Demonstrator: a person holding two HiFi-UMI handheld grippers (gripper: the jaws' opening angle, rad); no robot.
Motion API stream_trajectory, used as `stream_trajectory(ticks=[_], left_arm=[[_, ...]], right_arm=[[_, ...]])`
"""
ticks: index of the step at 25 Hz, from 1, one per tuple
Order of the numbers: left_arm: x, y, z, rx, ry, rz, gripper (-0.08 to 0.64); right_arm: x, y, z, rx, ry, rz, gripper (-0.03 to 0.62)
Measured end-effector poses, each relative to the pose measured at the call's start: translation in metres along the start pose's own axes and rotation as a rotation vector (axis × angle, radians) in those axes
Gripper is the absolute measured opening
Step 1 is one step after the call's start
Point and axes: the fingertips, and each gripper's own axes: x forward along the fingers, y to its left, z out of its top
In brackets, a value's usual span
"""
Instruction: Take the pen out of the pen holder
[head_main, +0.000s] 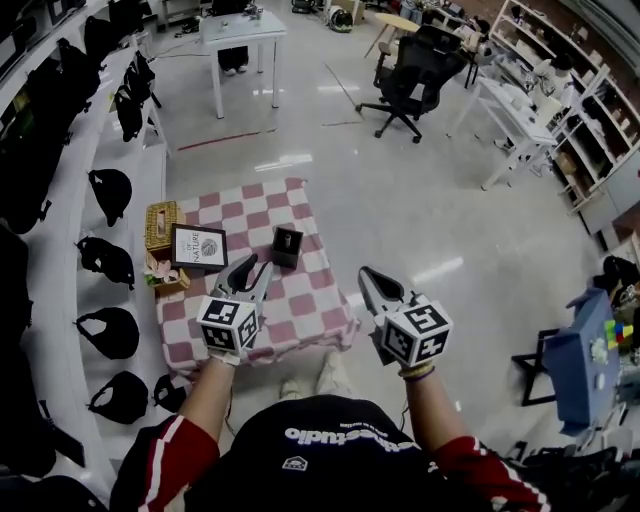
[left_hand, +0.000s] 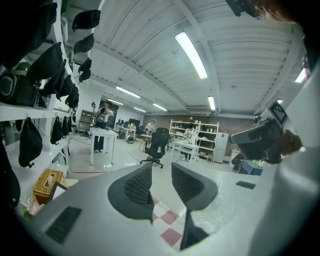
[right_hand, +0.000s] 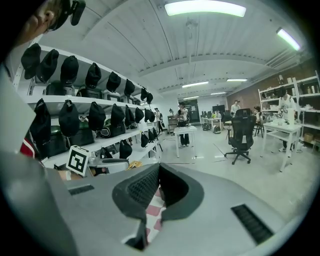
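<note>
The black square pen holder (head_main: 287, 245) stands on the table with the red-and-white checkered cloth (head_main: 300, 310); I cannot make out a pen in it. My left gripper (head_main: 256, 264) hovers over the cloth just short of the holder, to its near left. A clear gap shows between its jaws, which are open and empty in the left gripper view (left_hand: 161, 169). My right gripper (head_main: 367, 273) hangs off the table's right edge, over the floor. Its jaws meet at the tips with nothing between them (right_hand: 159, 169). The holder shows in neither gripper view.
A framed picture (head_main: 199, 247), a woven tissue box (head_main: 160, 225) and small items (head_main: 165, 276) sit at the cloth's left side. Shelves with black caps (head_main: 108, 190) run along the left. A black office chair (head_main: 408, 75), white tables (head_main: 243, 35) and a blue stand (head_main: 580, 362) lie farther off.
</note>
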Motion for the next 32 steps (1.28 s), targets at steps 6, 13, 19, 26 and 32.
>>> stream_trajectory(ticks=[6, 13, 19, 26, 32], left_arm=[[0.033, 0.004, -0.018, 0.007, 0.027, -0.018, 0.114], [0.067, 0.014, -0.04, 0.005, 0.059, -0.019, 0.114], [0.093, 0.025, -0.065, 0.008, 0.098, 0.001, 0.114], [0.119, 0.042, -0.098, 0.013, 0.158, 0.032, 0.114], [0.143, 0.053, -0.128, 0.024, 0.217, 0.047, 0.115]], right_arm=[[0.006, -0.018, -0.007, 0.016, 0.016, -0.01, 0.0], [0.027, -0.036, -0.017, 0.054, 0.039, 0.004, 0.0], [0.053, -0.048, -0.021, 0.058, 0.054, 0.032, 0.0], [0.072, -0.056, -0.03, 0.055, 0.087, 0.069, 0.0], [0.079, -0.071, -0.036, 0.071, 0.107, 0.068, 0.0]])
